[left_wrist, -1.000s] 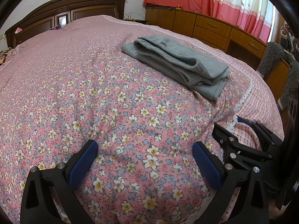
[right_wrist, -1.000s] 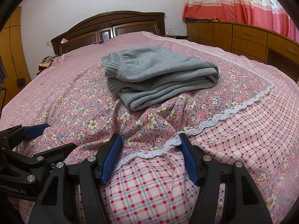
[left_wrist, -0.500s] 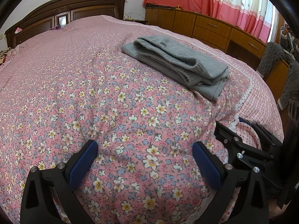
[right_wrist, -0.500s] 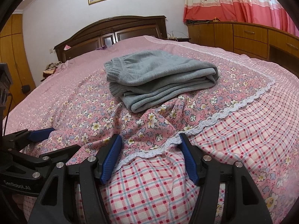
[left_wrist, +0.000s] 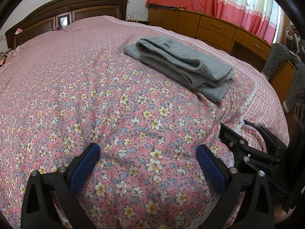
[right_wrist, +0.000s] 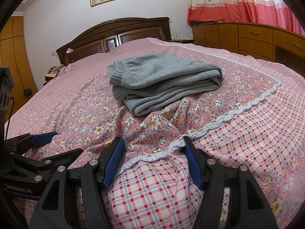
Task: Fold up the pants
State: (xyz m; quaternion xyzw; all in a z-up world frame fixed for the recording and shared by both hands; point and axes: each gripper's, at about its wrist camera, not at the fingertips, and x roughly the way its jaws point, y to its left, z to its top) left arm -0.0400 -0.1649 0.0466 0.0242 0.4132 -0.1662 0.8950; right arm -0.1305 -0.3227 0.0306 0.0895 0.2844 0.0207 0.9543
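Observation:
The grey pants lie folded into a thick stack on the pink floral bedspread, ribbed waistband on top. In the right wrist view the pants sit just beyond a bunched ridge of cover. My left gripper is open and low at the bed's near edge, well short of the pants, with only floral cover bulging between its blue pads. My right gripper is open too, its fingers either side of the lace seam where the floral cloth meets the checked cloth. Each gripper shows in the other's view, the right gripper and the left gripper.
A dark wooden headboard stands at the far end. Wooden drawers run under red and cream curtains along the right side. A person in a grey knit cardigan stands at the far right. A wardrobe stands at left.

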